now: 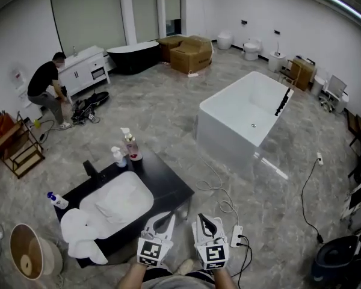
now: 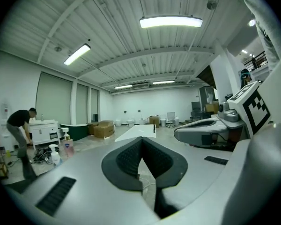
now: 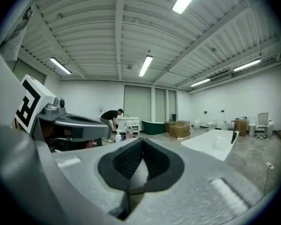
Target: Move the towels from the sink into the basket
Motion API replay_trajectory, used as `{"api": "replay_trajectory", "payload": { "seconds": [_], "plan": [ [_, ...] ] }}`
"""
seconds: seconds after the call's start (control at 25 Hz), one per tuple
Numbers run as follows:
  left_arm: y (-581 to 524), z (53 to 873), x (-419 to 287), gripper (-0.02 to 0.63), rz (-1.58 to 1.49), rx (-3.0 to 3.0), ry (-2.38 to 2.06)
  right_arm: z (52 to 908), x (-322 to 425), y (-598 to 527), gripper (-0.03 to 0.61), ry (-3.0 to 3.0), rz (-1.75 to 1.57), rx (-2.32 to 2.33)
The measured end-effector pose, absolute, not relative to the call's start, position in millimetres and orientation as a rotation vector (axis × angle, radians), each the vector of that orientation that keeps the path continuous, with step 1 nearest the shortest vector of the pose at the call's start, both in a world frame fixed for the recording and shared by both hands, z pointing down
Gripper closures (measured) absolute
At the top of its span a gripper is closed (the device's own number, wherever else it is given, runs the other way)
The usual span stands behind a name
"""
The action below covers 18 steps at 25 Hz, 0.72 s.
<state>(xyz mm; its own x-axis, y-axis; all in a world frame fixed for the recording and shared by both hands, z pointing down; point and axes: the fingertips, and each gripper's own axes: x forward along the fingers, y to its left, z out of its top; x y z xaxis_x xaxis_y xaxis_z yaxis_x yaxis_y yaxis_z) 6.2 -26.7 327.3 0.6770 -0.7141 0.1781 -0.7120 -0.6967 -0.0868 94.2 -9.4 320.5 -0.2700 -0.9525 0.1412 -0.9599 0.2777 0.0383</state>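
Found left gripper [image 1: 162, 220] and right gripper [image 1: 206, 221] side by side at the bottom of the head view, just off the near corner of the worktop [image 1: 171, 191]. Checked each in its own view: left gripper [image 2: 141, 143] and right gripper [image 3: 141, 144] both pressed together, pads meeting at the tips, nothing pinched. Judged as carried idle, roughly level and pointing out across the room rather than at the sink [image 1: 141, 182]; no reach begun, task not yet started.

Containers:
- Sink: set into the dark worktop; holds white towels [image 1: 117, 205] heaped in the basin.
- Second white heap [image 1: 83, 233], judged more towels: not in the basin, lying on the worktop's left end just beside the sink and overhanging the edge.
- Basket [image 1: 21, 245]: on the floor near that left end, below and to the left of the overhanging heap. No towel seen inside; a pale ring at its bottom, nature not made out. Placement judged convenient for a short carry from the sink.
- Bottles [image 1: 131, 146]: upright behind the sink, clear of the towels.
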Motion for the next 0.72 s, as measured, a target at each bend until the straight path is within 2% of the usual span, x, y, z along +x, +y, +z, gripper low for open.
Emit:
{"api": "replay_trajectory", "payload": {
  "seconds": [0.72],
  "plan": [
    [-33.0, 354.6, -220.8, 0.604, -0.419, -2.596, 1.867, 353.7, -130.6, -61.0, 0.578, -2.730, 0.117, 1.221]
  ]
}}
